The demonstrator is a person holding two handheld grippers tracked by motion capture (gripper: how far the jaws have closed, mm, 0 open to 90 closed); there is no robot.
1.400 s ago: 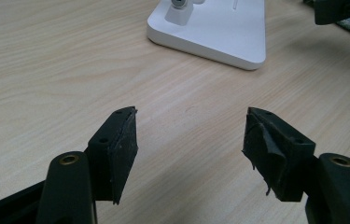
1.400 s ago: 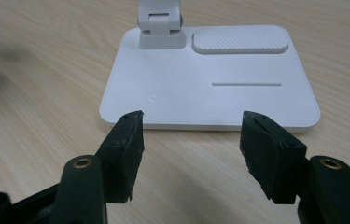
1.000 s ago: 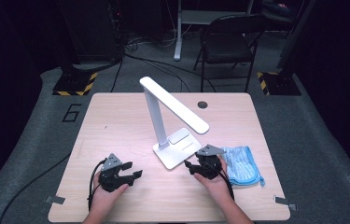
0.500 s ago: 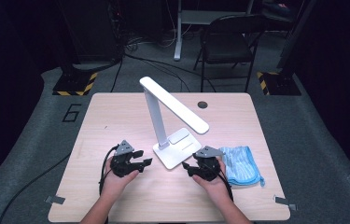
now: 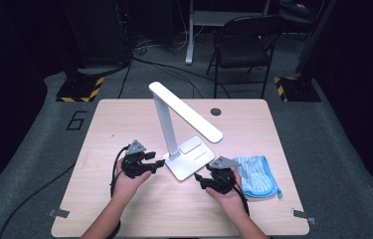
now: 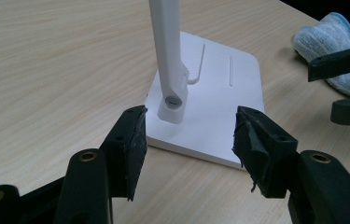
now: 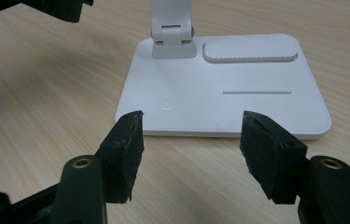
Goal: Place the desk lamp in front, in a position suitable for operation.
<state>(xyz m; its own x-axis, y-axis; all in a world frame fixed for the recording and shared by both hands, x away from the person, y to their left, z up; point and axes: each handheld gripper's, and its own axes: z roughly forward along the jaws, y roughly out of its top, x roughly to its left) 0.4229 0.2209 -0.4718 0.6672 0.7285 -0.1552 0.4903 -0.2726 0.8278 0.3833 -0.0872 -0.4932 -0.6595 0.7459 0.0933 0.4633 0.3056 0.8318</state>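
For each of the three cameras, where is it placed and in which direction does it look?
High view: fixed above the person's side, looking forward and down on the table; forearms, hands, left claw and right claw show.
Left gripper view: rides on the left claw, facing the lamp post and base, with the cloth behind; open jaws show.
Right gripper view: rides on the right claw, facing the lamp base edge; open jaws show.
Shared: all views show the lamp base.

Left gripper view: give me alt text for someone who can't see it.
The left gripper points its two open black jaws at the near edge of a white desk lamp's base, nothing between them. The lamp's post rises from the base; a blue cloth lies beyond on the wooden table.
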